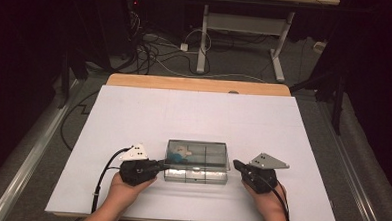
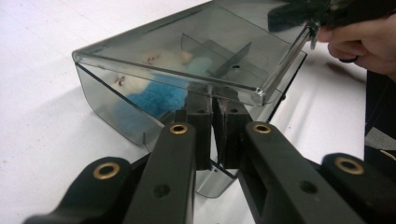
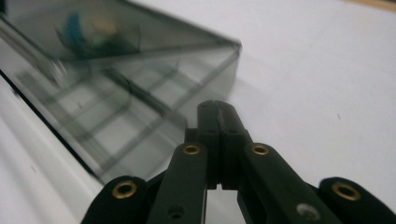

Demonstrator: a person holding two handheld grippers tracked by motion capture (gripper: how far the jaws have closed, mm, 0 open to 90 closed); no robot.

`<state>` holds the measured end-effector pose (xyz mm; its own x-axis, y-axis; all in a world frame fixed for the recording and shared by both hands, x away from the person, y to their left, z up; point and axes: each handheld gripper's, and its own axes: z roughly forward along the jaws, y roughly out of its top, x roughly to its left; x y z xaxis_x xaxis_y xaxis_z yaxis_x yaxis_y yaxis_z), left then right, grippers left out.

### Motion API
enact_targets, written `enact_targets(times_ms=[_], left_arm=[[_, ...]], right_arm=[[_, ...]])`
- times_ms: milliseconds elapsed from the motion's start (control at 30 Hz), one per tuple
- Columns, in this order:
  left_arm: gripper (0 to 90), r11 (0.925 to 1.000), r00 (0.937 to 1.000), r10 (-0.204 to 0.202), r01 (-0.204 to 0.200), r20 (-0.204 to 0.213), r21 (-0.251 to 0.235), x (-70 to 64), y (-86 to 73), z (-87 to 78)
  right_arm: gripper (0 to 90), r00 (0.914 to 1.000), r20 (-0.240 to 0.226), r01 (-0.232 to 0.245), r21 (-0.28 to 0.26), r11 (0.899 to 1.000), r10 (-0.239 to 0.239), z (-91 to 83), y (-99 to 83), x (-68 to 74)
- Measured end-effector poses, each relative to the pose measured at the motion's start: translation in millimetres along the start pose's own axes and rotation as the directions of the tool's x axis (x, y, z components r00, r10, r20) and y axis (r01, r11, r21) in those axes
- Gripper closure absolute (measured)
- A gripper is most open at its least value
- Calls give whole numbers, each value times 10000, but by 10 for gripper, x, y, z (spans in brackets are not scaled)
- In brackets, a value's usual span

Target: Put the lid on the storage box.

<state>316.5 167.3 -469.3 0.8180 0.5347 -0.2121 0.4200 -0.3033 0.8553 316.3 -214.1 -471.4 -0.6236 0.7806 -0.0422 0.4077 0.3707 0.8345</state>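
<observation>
The clear smoky plastic box (image 1: 196, 163) sits on the white table sheet (image 1: 134, 113), near the person's edge & about centred between both hands; looks like the job in hand is working its hinged lid, which stands a bit raised off the base in the left gripper view. Left gripper (image 1: 157, 165) is at the box's left end w/ its jaws nearly pressed together, tips right against the box end under the lid's lip; I can't tell for sure whether they pinch a wall edge or a tab there, but the placement reads as steadying or bracing that end so the box doesn't slide. Right gripper (image 1: 237, 166) is at the right end, jaws pressed together on nothing, tips just beside the box corner, prob. touching or about to; my guess is it's set to nudge or prop the lid from that side. Two tools at opposite ends makes sense; the box is light & would skate on the sheet otherwise. The box itself: see-thru grey, long, low, w/ inner dividers making several compartments; a small plush thing (image 2: 154, 88), blue & white, lies in the left-end compartment; other compartments look empty; lid edge glints in the left gripper view.
</observation>
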Motion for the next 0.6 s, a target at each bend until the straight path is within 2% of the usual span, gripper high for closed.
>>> enact_targets(times_ms=[100,233,367,433,600], left_arm=[[842,10000,9999,82,-82,-85,17,-21,-25,-25],[841,9999,9999,114,-113,-122,65,-8,-71,-79],[841,9999,9999,64,-63,-134,101,6,-121,-118],[840,9998,9998,133,-130,-140,180,7,-142,-129],[840,9994,9997,124,-117,-231,318,30,-217,-162]], right_arm=[[726,9996,10,-290,509,9983,290,-12,-103,-30],[492,9983,-167,-537,923,9943,554,-40,-176,-43],[246,9984,-219,-498,878,9949,519,-67,-209,-40],[158,9978,-263,-578,842,9948,602,-69,-218,-57],[35,9971,-294,-680,861,9940,708,-64,-215,-70]])
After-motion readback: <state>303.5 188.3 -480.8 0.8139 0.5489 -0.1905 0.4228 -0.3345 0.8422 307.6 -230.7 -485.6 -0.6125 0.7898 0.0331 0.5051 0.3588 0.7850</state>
